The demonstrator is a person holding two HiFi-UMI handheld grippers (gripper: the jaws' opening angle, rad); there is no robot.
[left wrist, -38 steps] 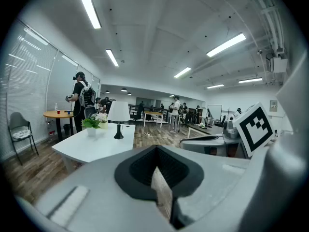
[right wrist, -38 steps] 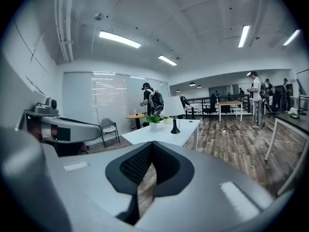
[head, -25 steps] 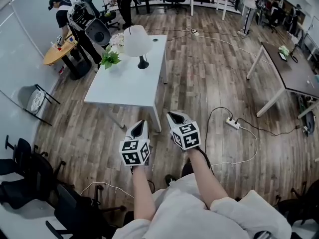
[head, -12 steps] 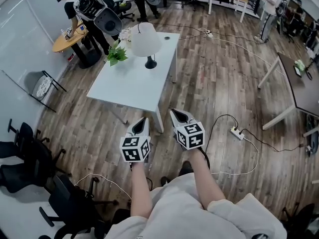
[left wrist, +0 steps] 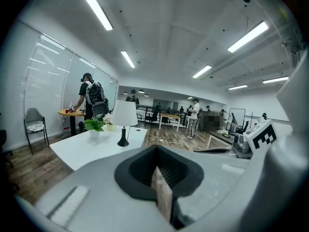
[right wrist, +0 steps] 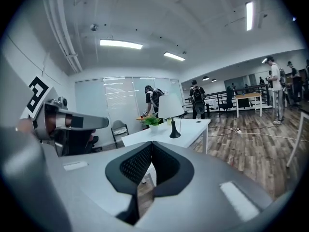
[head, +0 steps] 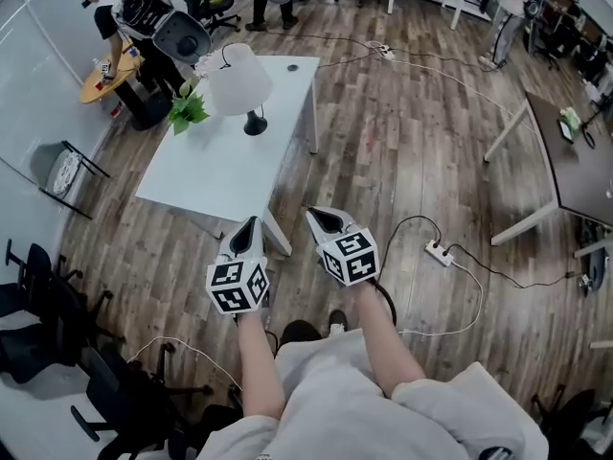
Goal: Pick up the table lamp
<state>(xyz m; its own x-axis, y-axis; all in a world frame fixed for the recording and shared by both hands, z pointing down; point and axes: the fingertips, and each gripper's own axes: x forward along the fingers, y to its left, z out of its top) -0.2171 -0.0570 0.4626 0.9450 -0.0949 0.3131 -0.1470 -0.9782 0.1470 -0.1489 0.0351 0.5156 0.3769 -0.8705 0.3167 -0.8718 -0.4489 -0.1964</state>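
The table lamp (head: 239, 82), with a white shade on a slim black stem and base, stands upright on the far part of the white table (head: 206, 171). In the left gripper view the lamp (left wrist: 124, 115) is well ahead, and in the right gripper view the lamp (right wrist: 171, 108) is ahead too. My left gripper (head: 248, 225) hovers over the floor by the table's near corner, shut and empty. My right gripper (head: 320, 217) is held beside it, to the right of the table, also shut on nothing. Both are far short of the lamp.
A green potted plant (head: 188, 111) stands left of the lamp. A power strip (head: 437, 251) and its cables lie on the wood floor to the right. A dark table (head: 573, 151) is further right. Black chairs (head: 48, 314) crowd the lower left. People stand at the back.
The view has shifted closer to the white table; its near corner now lies just ahead of the left gripper. Both grippers stay shut and side by side.
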